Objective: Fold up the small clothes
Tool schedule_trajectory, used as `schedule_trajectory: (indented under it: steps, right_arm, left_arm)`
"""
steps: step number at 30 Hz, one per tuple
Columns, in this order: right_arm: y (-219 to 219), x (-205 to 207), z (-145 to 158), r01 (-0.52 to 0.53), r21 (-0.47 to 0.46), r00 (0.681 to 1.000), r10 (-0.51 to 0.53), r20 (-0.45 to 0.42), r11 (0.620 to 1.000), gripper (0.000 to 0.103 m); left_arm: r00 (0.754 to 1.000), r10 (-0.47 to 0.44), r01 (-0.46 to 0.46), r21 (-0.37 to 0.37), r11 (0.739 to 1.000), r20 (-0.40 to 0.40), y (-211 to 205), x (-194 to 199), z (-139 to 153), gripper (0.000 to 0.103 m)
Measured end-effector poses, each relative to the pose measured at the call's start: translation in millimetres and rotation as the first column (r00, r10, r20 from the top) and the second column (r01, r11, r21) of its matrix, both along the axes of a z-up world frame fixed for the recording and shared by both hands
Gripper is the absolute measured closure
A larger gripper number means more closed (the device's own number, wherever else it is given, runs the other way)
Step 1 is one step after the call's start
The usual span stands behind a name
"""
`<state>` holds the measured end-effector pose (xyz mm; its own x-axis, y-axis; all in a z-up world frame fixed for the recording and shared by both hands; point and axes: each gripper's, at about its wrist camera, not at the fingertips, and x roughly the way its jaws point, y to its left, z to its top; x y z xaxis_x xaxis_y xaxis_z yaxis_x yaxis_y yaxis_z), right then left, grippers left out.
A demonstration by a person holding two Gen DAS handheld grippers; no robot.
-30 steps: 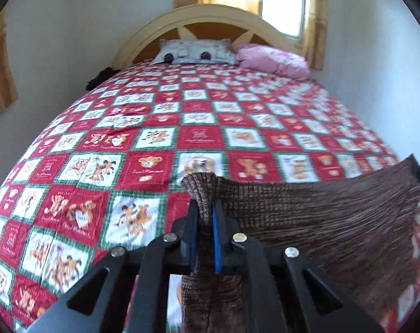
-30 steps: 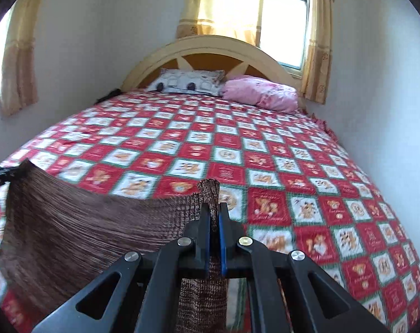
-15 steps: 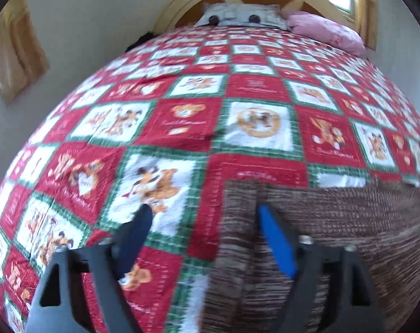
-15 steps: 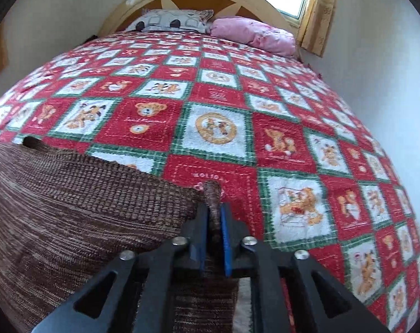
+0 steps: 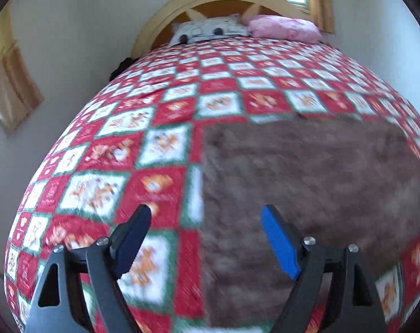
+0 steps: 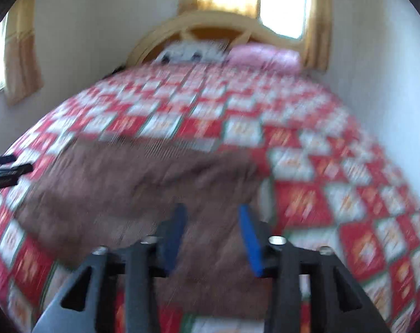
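Brown knitted cloth point(image 5: 307, 183) lay flat on the red patchwork bedspread point(image 5: 154, 144), apparently just spread. Left gripper point(image 5: 205, 231) and right gripper point(image 6: 211, 229) hovered with jaws apart; next, pinching an edge.

Right wrist view motion-blurred: quilt point(image 6: 321, 166) prints unreadable, pillows point(image 6: 193, 52) smeared. Cloth point(image 6: 143, 183) near edge hidden behind right gripper point(image 6: 211, 236), knit texture lost. Left gripper point(image 6: 4, 169) cut by left frame edge. Left view: cloth point(image 5: 307, 183) blurred, right side cut off.
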<state>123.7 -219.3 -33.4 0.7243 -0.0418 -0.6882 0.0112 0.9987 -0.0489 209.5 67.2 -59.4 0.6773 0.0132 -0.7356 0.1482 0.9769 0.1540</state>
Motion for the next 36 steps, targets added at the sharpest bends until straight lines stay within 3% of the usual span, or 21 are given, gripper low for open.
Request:
schedule_trajectory:
  steps: [4, 6, 8, 12, 17, 19, 22, 26, 28, 30, 32, 36]
  right_arm:
    - [-5, -16, -38, 0.025, 0.035, 0.992, -0.021, -0.126, 0.999, 0.067]
    - [-5, -32, -48, 0.026, 0.027, 0.995, -0.023, -0.099, 0.999, 0.067]
    - [0, -42, -49, 0.03, -0.004, 0.996, -0.03, -0.086, 1.0, 0.067]
    - [6, -59, -48, 0.033, -0.037, 0.996, -0.035, -0.082, 0.999, 0.067]
    - [5, -65, -45, 0.011, -0.053, 0.993, -0.017, -0.117, 0.999, 0.067]
    - [8, -69, -31, -0.006, -0.033, 0.996, 0.003, -0.09, 0.999, 0.083]
    - [28, -65, -5, -0.067, -0.055, 0.998, 0.067, 0.002, 0.996, 0.089]
    - [66, -27, 15, -0.157, -0.018, 0.986, 0.158, 0.054, 0.987, 0.09]
    - [80, 0, 10, -0.176, -0.006, 0.984, 0.176, 0.035, 0.984, 0.09]
    - [92, 25, 1, -0.182, 0.004, 0.983, 0.182, 0.01, 0.983, 0.09]
    - [99, 53, -3, -0.167, -0.004, 0.986, 0.167, 0.009, 0.986, 0.09]
    - [104, 86, -21, -0.102, 0.09, 0.994, 0.104, -0.018, 0.991, 0.09]
  left_arm:
    - [0.999, 0.01, -0.008, 0.045, 0.999, -0.048, -12, -13, -23, 0.018]
    - [0.996, 0.04, -0.035, 0.066, 0.997, -0.08, -10, -14, -41, 0.018]
    - [0.997, 0.06, -0.059, 0.014, 0.998, -0.043, -1, -23, -42, 0.014]
    - [0.993, 0.092, -0.095, -0.038, 0.995, -0.075, 13, -24, -42, 0.008]
    - [0.986, 0.132, -0.144, -0.128, 0.981, -0.103, 37, -45, -34, 0.008]
    - [0.983, 0.168, -0.179, -0.19, 0.965, -0.074, 51, -55, -25, 0.008]
    - [0.973, 0.218, -0.23, -0.242, 0.943, -0.074, 58, -51, -22, 0.008]
    - [0.964, 0.227, -0.257, -0.267, 0.929, -0.139, 49, -38, -38, 0.008]
    - [0.961, 0.224, -0.263, -0.282, 0.923, -0.162, 44, -37, -46, 0.008]
    - [0.959, 0.247, -0.274, -0.247, 0.929, -0.137, 35, -40, -50, 0.008]
    - [0.958, 0.252, -0.279, -0.24, 0.93, -0.139, 32, -41, -50, 0.008]
    - [0.951, 0.268, -0.304, -0.32, 0.897, -0.154, 39, -37, -47, 0.008]
